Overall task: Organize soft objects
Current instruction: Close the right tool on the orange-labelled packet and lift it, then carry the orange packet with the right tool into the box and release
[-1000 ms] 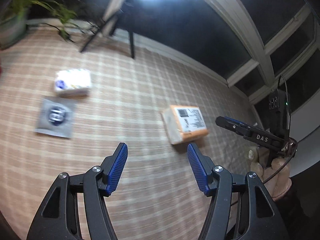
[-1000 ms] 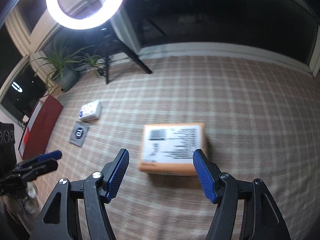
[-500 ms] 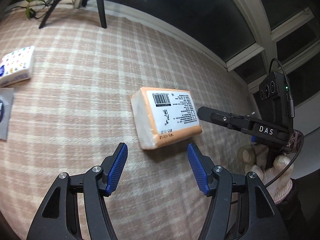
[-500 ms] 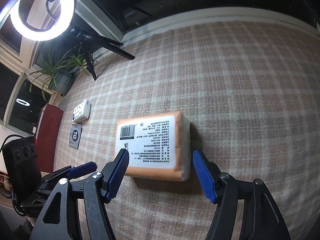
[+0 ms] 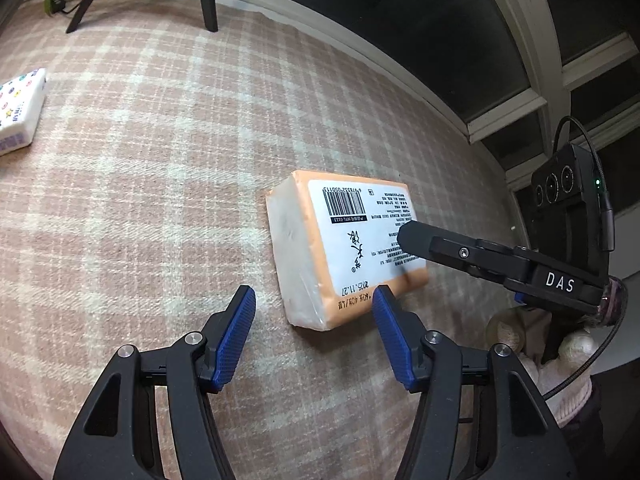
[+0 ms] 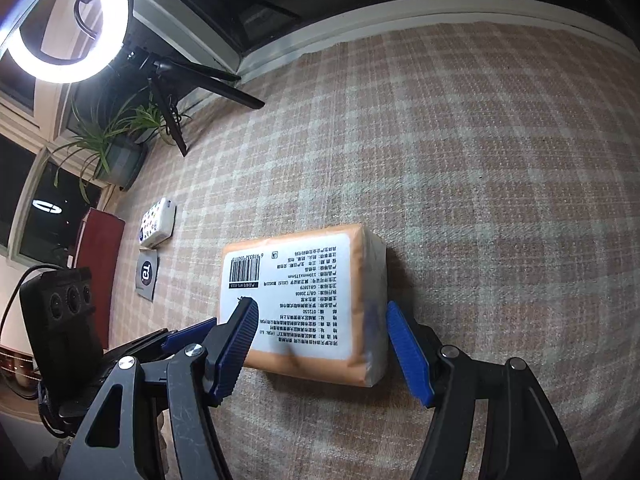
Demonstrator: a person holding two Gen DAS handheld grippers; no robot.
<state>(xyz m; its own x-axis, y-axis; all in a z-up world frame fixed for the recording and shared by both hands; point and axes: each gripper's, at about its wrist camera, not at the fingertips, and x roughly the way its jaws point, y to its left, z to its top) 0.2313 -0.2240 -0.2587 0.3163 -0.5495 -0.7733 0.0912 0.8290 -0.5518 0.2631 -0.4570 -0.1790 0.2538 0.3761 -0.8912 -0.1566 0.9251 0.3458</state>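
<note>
An orange tissue pack with a white printed label (image 5: 344, 248) lies flat on the plaid cloth; it also shows in the right wrist view (image 6: 308, 304). My left gripper (image 5: 314, 336) is open, its jaws just short of the pack's near corner. My right gripper (image 6: 320, 340) is open and straddles the pack's near end, one finger over the label, the other beside the white side. The right gripper's finger (image 5: 460, 252) reaches over the pack in the left wrist view.
A white patterned tissue pack (image 5: 20, 112) lies at the far left, also in the right wrist view (image 6: 157, 228). A grey sachet (image 6: 146, 274) lies beside it. A ring light (image 6: 64, 20) on a tripod, a potted plant (image 6: 116, 152) and windows border the cloth.
Both grippers have moved closer to the orange pack. The right gripper now has its open jaws around the pack's near end. The pack has not moved.
</note>
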